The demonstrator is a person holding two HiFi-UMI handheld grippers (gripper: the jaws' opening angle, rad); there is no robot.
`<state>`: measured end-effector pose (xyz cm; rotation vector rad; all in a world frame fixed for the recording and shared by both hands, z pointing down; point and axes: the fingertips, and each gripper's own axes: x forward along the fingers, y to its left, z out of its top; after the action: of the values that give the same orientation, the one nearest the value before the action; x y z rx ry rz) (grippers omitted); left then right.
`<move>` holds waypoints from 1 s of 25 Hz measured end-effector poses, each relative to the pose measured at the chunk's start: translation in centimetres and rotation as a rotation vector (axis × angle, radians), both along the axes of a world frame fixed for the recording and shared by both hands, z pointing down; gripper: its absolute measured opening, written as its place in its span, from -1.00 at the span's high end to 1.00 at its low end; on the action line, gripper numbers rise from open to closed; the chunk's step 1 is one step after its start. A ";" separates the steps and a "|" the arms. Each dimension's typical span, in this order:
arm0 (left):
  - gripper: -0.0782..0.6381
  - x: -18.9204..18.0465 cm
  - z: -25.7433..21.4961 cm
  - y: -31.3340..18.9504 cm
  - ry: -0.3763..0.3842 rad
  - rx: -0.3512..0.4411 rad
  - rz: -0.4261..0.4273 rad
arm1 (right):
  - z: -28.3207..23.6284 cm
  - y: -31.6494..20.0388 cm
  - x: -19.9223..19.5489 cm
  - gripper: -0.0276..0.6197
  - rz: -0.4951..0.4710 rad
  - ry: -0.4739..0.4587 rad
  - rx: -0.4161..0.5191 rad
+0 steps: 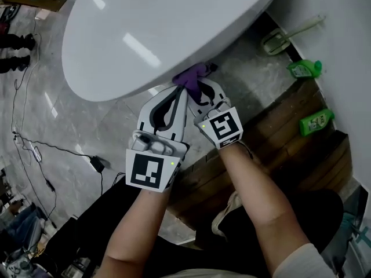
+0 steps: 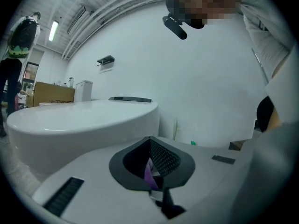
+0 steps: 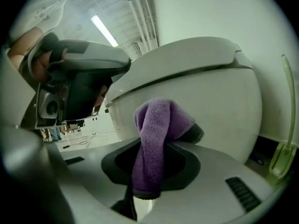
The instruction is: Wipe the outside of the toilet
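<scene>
The white toilet (image 1: 162, 33) fills the top of the head view, lid down. A purple cloth (image 1: 190, 77) is pressed under the front curve of its bowl. My right gripper (image 1: 203, 86) is shut on that cloth. In the right gripper view the cloth (image 3: 154, 143) bulges over the jaws and hangs down between them, against the bowl (image 3: 196, 92). My left gripper (image 1: 181, 91) sits close beside it on the left, jaws together. A thin purple sliver (image 2: 148, 176) shows in its gap, and the toilet (image 2: 84, 120) lies to its left.
Two green bottles (image 1: 305, 69) (image 1: 316, 121) and a pale green brush (image 1: 278, 39) stand by the wall on the right. A wooden step (image 1: 278, 138) runs below them. Cables (image 1: 35, 152) trail over the grey floor on the left. Someone stands far off (image 2: 18, 55).
</scene>
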<state>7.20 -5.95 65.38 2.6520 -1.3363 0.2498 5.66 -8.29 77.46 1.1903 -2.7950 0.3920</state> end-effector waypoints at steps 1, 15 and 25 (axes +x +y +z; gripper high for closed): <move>0.76 -0.3 0.0 0.1 -0.001 0.004 -0.008 | 0.0 0.3 -0.7 0.61 -0.014 0.004 0.005; 0.76 2.4 1.2 -0.5 -0.024 0.020 0.083 | 2.7 -3.2 6.4 0.63 -0.055 0.094 0.017; 0.76 4.8 5.2 -0.3 -0.020 -0.031 0.174 | 6.5 -11.8 17.6 0.63 0.081 0.204 -0.052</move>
<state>12.02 -6.29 70.53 2.7490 -1.0975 0.3162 23.26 -20.06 83.91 1.2587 -2.5553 0.3266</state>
